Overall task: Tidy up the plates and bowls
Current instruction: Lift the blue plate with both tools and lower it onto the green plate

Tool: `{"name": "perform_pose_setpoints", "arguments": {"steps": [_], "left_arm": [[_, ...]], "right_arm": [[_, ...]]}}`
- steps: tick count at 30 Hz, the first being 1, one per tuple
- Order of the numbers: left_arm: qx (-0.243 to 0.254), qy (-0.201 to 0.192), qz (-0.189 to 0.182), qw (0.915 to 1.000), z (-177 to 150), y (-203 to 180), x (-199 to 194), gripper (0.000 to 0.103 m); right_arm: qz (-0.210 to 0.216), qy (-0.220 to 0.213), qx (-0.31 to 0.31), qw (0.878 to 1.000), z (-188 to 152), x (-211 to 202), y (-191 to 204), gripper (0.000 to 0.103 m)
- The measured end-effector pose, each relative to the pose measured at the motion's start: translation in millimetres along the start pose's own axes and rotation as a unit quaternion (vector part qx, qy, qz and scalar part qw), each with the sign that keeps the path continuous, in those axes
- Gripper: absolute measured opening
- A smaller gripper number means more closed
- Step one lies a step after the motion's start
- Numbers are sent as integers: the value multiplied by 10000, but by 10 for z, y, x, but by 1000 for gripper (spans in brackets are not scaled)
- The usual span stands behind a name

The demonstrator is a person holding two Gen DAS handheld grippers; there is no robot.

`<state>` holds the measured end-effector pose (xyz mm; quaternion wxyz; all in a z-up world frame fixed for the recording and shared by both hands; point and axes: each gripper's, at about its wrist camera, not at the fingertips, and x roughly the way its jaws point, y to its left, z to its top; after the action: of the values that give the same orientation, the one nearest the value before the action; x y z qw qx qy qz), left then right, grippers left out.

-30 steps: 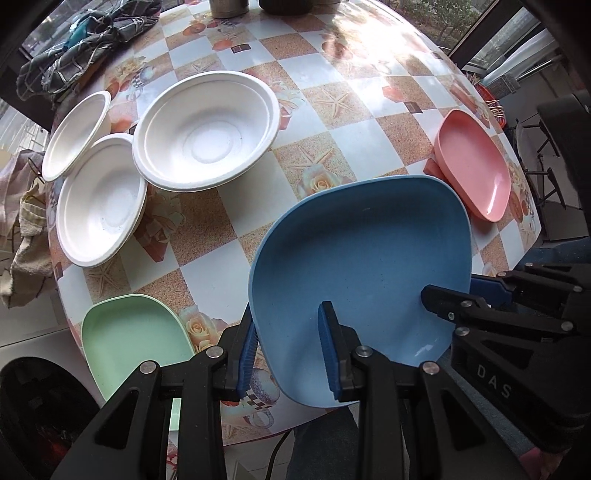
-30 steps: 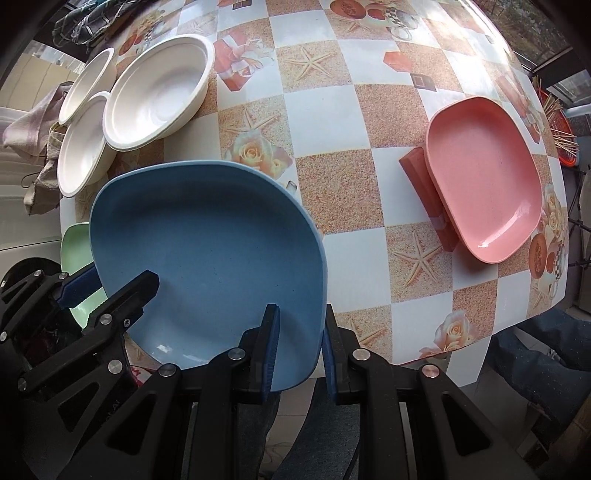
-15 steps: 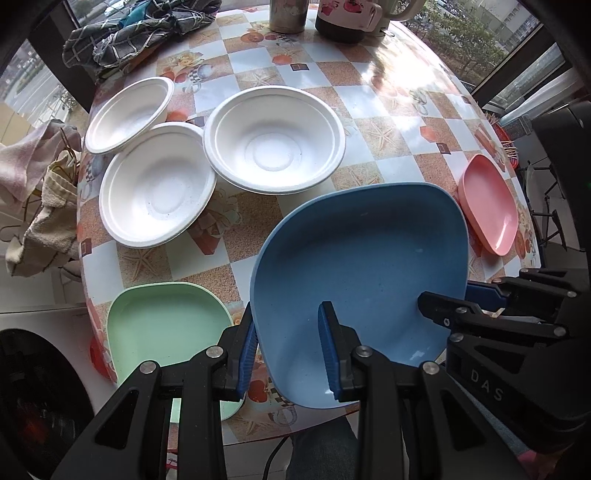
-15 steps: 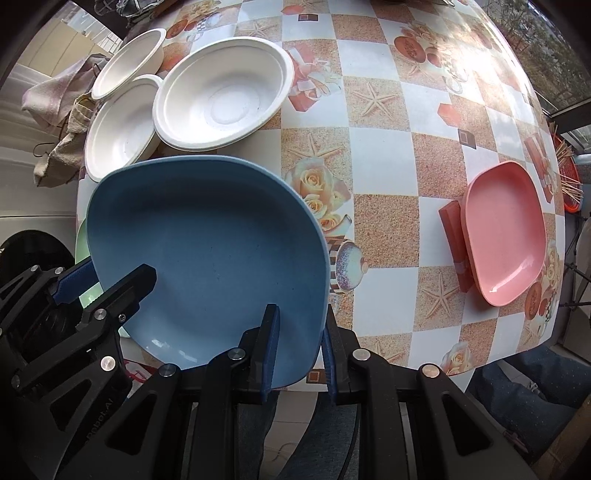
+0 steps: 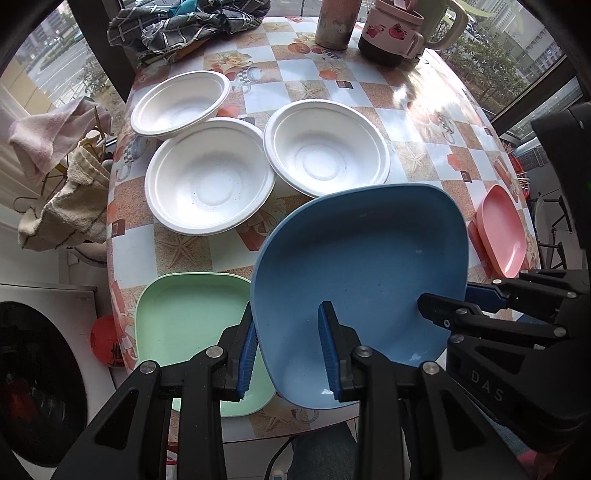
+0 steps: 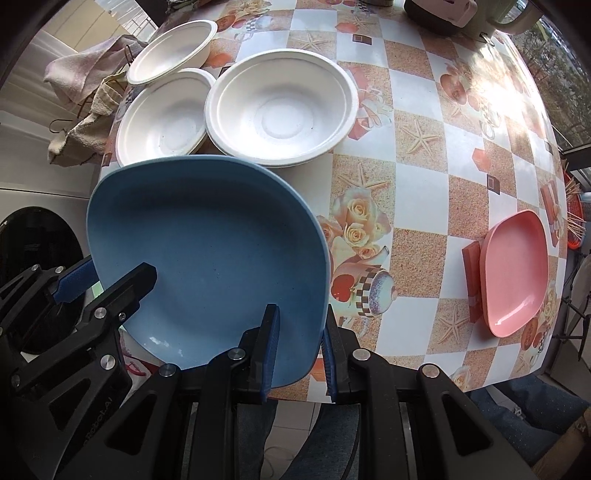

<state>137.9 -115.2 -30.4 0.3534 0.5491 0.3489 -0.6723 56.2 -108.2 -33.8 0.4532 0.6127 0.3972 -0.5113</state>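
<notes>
Both grippers hold a blue square plate (image 5: 365, 266) above the table's near edge; it also shows in the right wrist view (image 6: 207, 251). My left gripper (image 5: 288, 343) is shut on its left rim. My right gripper (image 6: 299, 343) is shut on its right rim. A green plate (image 5: 188, 317) lies on the table below and left of the blue one. A pink plate (image 5: 502, 229) lies at the right edge, also in the right wrist view (image 6: 513, 269). Three white bowls (image 5: 207, 184) (image 5: 325, 147) (image 5: 181, 103) sit beyond.
The round table (image 6: 424, 192) has a checkered cloth. A mug (image 5: 391, 29), a cup (image 5: 336, 22) and a dark plaid cloth (image 5: 184, 22) are at the far edge. Towels (image 5: 62, 199) hang off the left side. A washing machine (image 5: 29, 369) stands below left.
Both grippers have pulled back and up with the blue plate, moving left toward the green plate. More of the table's far side has come into view.
</notes>
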Motion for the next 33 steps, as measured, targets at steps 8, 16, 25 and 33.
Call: {"name": "perform_pose_setpoints", "arguments": {"steps": [8, 16, 25, 33], "left_arm": [[-441, -14, 106, 9990, -151, 313, -45, 33], [-625, 74, 389, 9973, -291, 616, -40, 33], [-692, 261, 686, 9949, -349, 940, 79, 33], [-898, 76, 622, 9940, -414, 1058, 79, 59]], "right_arm": [[153, 69, -371, 9992, -37, 22, 214, 25], [394, 278, -632, 9968, -32, 156, 531, 25], [879, 610, -366, 9936, 7, 345, 741, 25], [1076, 685, -259, 9915, 38, 458, 621, 74]]}}
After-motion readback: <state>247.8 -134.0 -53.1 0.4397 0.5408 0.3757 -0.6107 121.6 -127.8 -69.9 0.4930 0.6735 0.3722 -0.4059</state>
